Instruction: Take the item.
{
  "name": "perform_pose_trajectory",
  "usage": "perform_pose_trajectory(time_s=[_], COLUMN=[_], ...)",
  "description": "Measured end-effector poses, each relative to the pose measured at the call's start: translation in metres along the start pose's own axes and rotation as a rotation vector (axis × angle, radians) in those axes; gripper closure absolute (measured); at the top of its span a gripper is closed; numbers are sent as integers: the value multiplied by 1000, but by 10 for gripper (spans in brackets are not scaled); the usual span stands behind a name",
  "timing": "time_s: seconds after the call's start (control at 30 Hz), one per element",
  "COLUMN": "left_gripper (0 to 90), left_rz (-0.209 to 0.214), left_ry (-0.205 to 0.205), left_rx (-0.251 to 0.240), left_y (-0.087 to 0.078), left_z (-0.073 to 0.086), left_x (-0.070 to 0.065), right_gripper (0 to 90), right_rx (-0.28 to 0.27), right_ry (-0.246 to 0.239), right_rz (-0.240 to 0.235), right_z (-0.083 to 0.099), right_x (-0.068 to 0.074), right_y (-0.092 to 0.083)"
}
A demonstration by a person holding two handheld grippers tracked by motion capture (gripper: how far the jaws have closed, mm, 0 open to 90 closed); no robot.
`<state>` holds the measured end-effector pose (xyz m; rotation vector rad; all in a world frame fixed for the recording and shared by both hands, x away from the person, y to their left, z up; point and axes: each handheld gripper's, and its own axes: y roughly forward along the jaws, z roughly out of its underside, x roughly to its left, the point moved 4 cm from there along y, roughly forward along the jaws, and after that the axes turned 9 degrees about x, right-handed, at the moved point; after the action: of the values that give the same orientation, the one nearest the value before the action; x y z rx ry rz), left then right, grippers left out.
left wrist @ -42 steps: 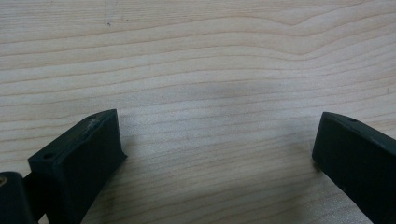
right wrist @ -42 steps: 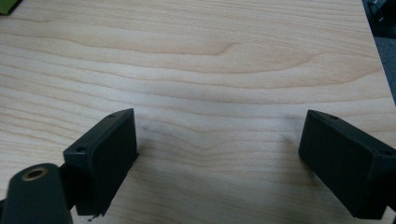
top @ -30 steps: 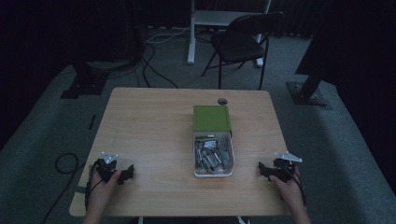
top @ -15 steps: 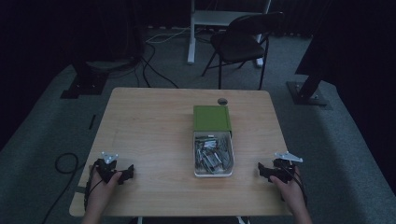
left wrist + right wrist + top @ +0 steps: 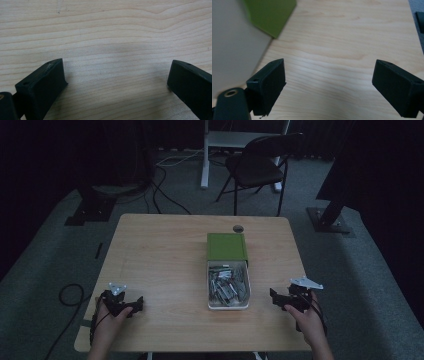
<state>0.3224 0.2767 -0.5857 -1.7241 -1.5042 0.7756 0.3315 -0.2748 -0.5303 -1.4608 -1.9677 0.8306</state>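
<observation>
The contents of the white tray [image 5: 209, 292] are looking like a jumble of small metal parts, too dim to identify. The tray is sitting mid-table, touching the green lid [image 5: 227, 247] on its far side. The left gripper [image 5: 134, 305] is resting near the near-left corner, jaws spread wide on bare wood. The right gripper [image 5: 274, 297] is lying right of the tray, jaws wide apart, holding nothing
</observation>
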Motion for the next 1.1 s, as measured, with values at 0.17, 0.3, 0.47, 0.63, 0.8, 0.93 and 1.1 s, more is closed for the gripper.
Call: perform_pose_trajectory(time_s=[0.17,0.3,0.47,0.63,0.8,0.93,1.1], left_gripper=[21,21,21,21,21,21,21], left_rz=[0,0,0,-1,0,0,-1], left_ry=[0,0,0,0,0,0,0], left_rx=[0,0,0,0,0,0,0], left_y=[0,0,0,0,0,0,0], left_z=[0,0,0,0,0,0,0], left_x=[0,0,0,0,0,0,0], right_gripper=[128,128,132,146,150,150,153], right_rx=[-20,-45,-68,-81,-92,-102,-104], right_ry=[-11,-30,-52,-91,-126,-152,-190], right_rz=[-19,-42,-59,-80,-97,-122,-148], right_z=[-10,-20,-27,-34,-39,-42,-45], right_x=[10,19,27,40,52,62,74], right_y=[-7,-15,-23,-30,-33,-34,-36])
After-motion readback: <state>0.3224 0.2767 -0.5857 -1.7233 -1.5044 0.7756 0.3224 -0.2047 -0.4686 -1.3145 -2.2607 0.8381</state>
